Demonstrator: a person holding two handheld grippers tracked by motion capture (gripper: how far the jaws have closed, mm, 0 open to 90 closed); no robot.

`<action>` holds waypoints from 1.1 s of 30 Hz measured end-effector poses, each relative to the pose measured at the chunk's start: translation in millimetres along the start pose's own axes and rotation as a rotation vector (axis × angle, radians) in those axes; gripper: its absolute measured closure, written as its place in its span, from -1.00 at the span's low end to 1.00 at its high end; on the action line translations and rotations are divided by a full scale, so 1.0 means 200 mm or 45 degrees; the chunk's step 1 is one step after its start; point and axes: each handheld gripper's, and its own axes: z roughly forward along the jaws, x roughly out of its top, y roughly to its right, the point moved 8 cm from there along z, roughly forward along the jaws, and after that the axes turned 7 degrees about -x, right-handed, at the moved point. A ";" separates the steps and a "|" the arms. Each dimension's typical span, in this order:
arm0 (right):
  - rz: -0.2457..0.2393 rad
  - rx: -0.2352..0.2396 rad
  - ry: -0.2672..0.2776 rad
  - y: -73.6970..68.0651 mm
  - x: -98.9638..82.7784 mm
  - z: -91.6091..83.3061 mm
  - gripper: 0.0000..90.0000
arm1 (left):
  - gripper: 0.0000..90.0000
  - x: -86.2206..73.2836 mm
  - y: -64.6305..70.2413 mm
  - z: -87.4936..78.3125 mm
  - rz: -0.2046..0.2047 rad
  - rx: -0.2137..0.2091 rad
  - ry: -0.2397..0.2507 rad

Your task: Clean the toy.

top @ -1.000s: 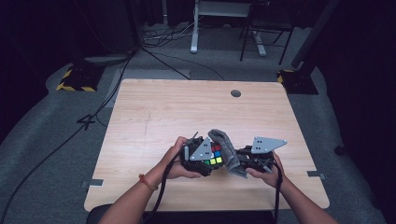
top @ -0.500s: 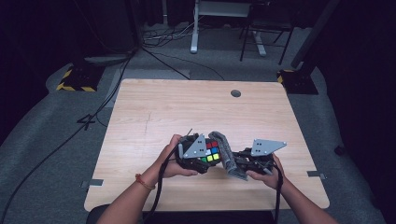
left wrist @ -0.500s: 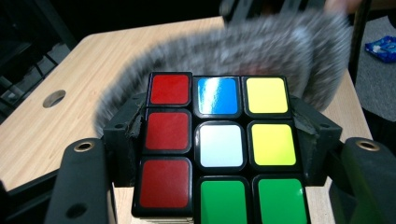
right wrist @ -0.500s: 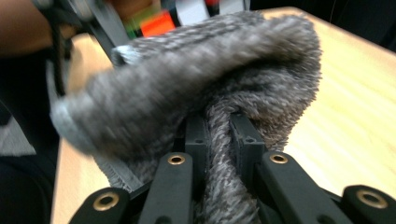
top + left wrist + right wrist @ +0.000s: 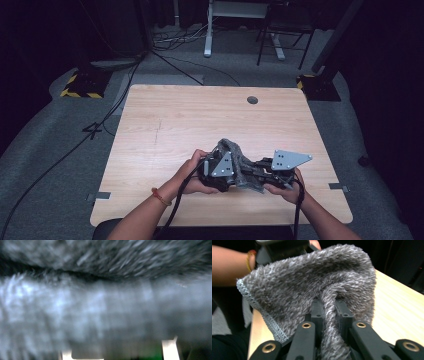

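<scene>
- Grey fleecy cloth (image 5: 243, 161): held above the counter (image 5: 190, 120) toward its 6 o'clock edge, just right of the midline. It is bunched between the two tools and does not lie flat.
- Right hand-held gripper (image 5: 256, 172): comes in from the cloth's 3 o'clock side, with its grey plate on top. In the right gripper view its black jaws stand narrow and pinch a raised fold of the cloth (image 5: 312, 285) between them (image 5: 328, 307). Pinching a fold rather than a flat layer probably gives the pads enough bulk to hold, so that the fabric can be pulled or rubbed without slipping.
- Left hand-held gripper (image 5: 231, 175): sits at the cloth's 9 o'clock side, with the left hand (image 5: 192, 167) wrapped round its body. Its jaws are closed, but the cloth drapes over their tips, so whatever they clamp is covered.
- Left gripper view: the cloth's pile (image 5: 105, 305) lies right against the lens. Small white and green patches at 6 o'clock are too blurred to identify.
- Reading of the arrangement: the left tool appears to act as the steady support, while the right carries the cloth over and around it, as in wiping or wrapping.
- Hemmed edge (image 5: 259, 312): hangs free at the 8 o'clock side of the right gripper view, so the far corner is not under control.
</scene>
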 end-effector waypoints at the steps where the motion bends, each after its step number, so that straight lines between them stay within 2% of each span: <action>1: 0.017 -0.007 -0.010 0.02 -0.01 0.00 0.78 | -0.25 0.00 -0.01 -0.01 0.000 0.011 0.006; 3: 0.048 -0.015 -0.043 0.05 -0.05 0.00 0.78 | -0.25 0.02 -0.02 -0.05 -0.014 0.022 0.049; 5: 0.062 -0.026 -0.109 0.07 -0.12 0.02 0.78 | -0.25 0.04 -0.03 -0.09 -0.029 0.022 0.107; 7: 0.078 -0.017 -0.148 0.08 -0.16 0.05 0.78 | -0.25 0.05 -0.05 -0.12 -0.032 0.035 0.143; 8: 0.105 0.000 -0.163 0.08 -0.18 0.06 0.78 | -0.25 0.05 -0.05 -0.13 -0.041 0.029 0.164; 12: 0.131 0.030 -0.169 0.08 -0.20 0.08 0.78 | -0.25 0.06 -0.05 -0.16 -0.042 0.032 0.209; 14: 0.149 0.059 -0.129 0.07 -0.18 0.07 0.78 | -0.25 0.07 -0.04 -0.16 -0.045 0.018 0.225; 16: 0.133 0.053 -0.110 0.06 -0.17 0.07 0.78 | -0.26 0.07 -0.04 -0.15 -0.034 0.020 0.216; 18: 0.093 0.021 -0.108 0.06 -0.15 0.05 0.78 | -0.26 0.07 -0.04 -0.16 -0.029 0.024 0.217; 20: 0.104 0.015 -0.098 0.07 -0.14 0.04 0.78 | -0.26 0.07 -0.04 -0.15 -0.028 0.024 0.201; 22: 0.096 0.005 -0.106 0.07 -0.14 0.04 0.78 | -0.26 0.05 -0.04 -0.14 -0.007 0.037 0.152; 25: 0.107 0.013 -0.092 0.08 -0.13 0.04 0.78 | -0.25 0.04 -0.03 -0.11 -0.006 0.020 0.120; 26: 0.101 0.011 -0.085 0.08 -0.13 0.03 0.78 | -0.25 0.03 -0.02 -0.09 0.008 0.020 0.086; 28: 0.089 0.022 -0.052 0.06 -0.08 0.02 0.78 | -0.26 0.03 -0.01 -0.06 0.029 0.012 0.057; 30: 0.071 0.011 -0.062 0.05 -0.08 0.03 0.78 | -0.26 0.02 0.00 -0.03 0.031 0.014 0.024; 31: 0.063 0.005 -0.068 0.05 -0.09 0.03 0.78 | -0.26 0.02 0.00 -0.03 0.029 0.009 0.027; 33: 0.093 0.028 -0.050 0.06 -0.09 0.03 0.78 | -0.26 0.02 0.00 -0.03 0.017 -0.001 0.038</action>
